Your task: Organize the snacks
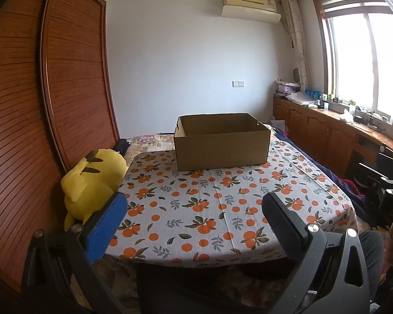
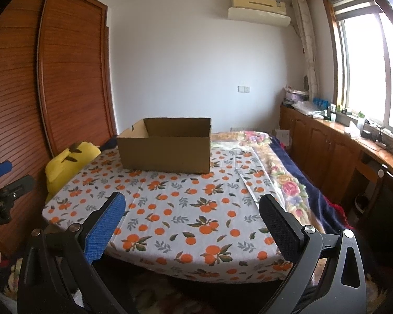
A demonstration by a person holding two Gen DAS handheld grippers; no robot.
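The cardboard box (image 1: 222,141) is seen at twelve o'clock on the orange-print tablecloth (image 1: 209,209), apparently light and stiff, best taken by a wall. No snacks are seen. The left gripper (image 1: 194,209) and right gripper (image 2: 191,209) are held spread and empty.

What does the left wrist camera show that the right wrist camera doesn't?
Only the left wrist view shows the yellow plush toy nearly whole, right beside its own open left tongs. Only the right wrist view shows the floral quilt along the bed's far side, its own open right tongs, and the left tongs from the side. Both show the open cardboard box on the orange-print cloth, with no snacks visible.
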